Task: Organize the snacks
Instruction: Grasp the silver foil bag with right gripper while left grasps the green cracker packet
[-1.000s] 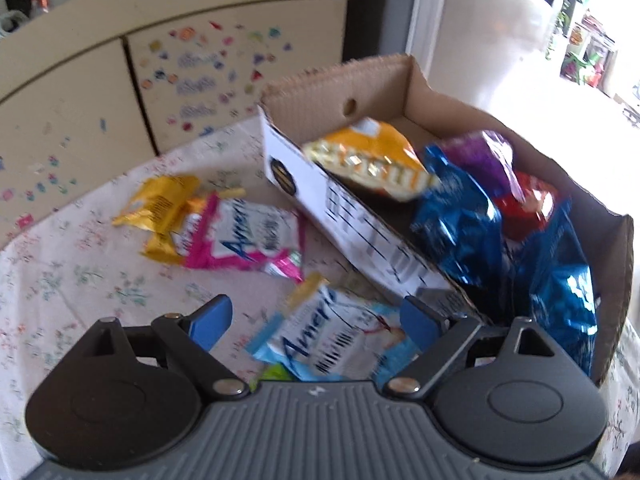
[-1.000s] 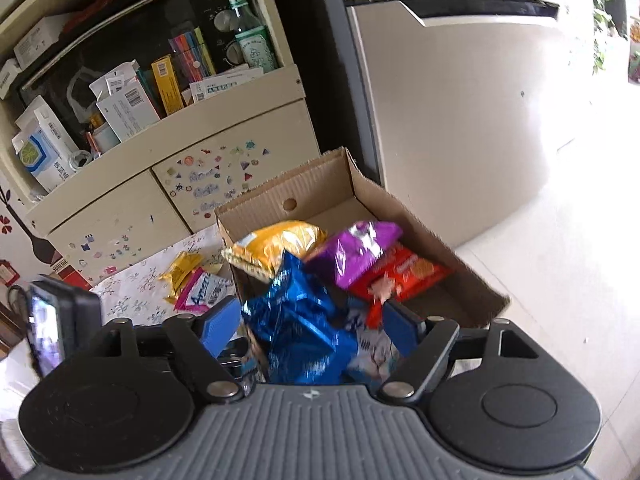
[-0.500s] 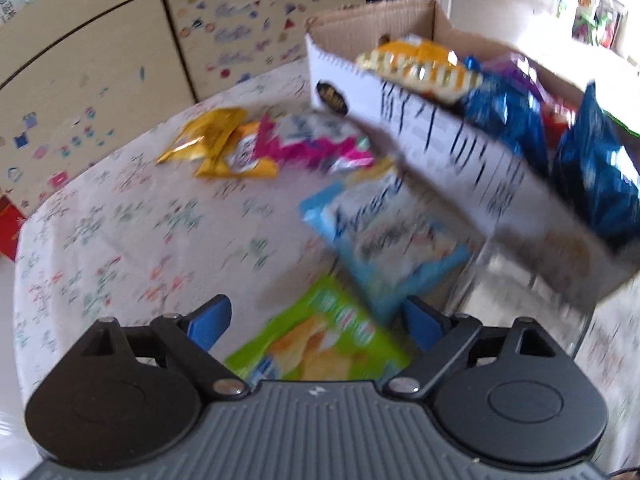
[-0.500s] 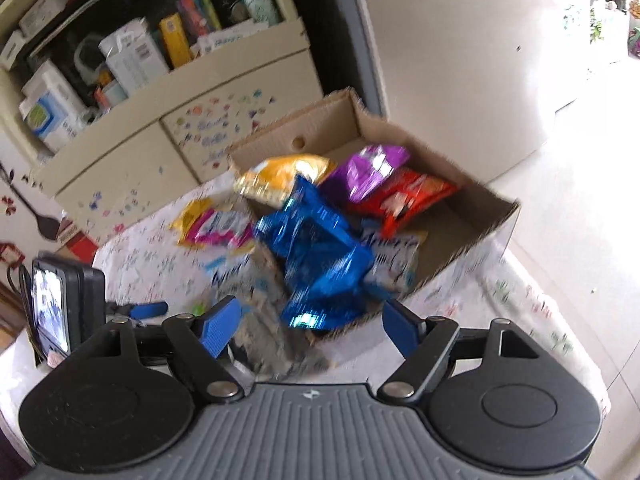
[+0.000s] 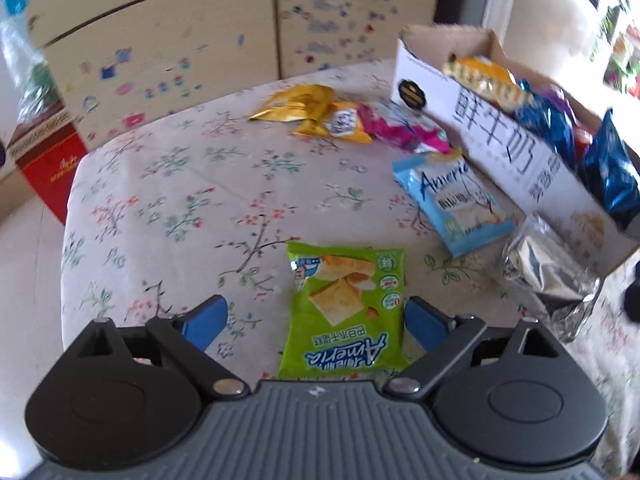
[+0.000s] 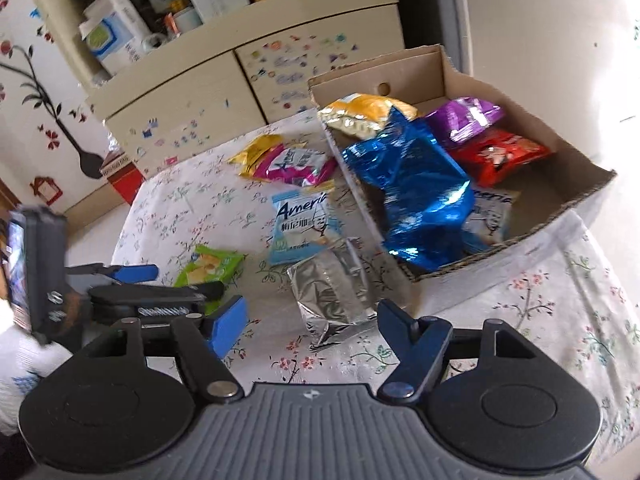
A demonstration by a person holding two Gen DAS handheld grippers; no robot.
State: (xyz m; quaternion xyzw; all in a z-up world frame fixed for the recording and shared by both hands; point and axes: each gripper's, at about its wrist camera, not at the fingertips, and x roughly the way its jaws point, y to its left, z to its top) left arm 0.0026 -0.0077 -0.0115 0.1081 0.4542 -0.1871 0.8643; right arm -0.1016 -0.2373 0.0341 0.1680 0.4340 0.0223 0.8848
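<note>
A cardboard box [image 6: 568, 200] on the flowered tablecloth holds blue [image 6: 416, 196], yellow, purple and red snack bags. On the cloth lie a green packet [image 5: 344, 308], a light blue packet [image 5: 452, 200], a silver bag [image 6: 332, 296], a pink packet [image 5: 400, 132] and a gold packet [image 5: 300, 108]. My left gripper [image 5: 316, 320] is open, its fingers either side of the green packet's near end. My right gripper [image 6: 312, 328] is open just in front of the silver bag. The left gripper also shows in the right wrist view [image 6: 132, 280].
The box [image 5: 500, 152] stands at the table's right side. A cream cabinet with stickers [image 6: 208, 92] stands behind the table, shelves of cartons above it. A red box [image 5: 44, 156] sits on the floor at left.
Both grippers pulled back from the box and lowered toward the table. The left one came over the green packet; the right one now faces the silver bag.
</note>
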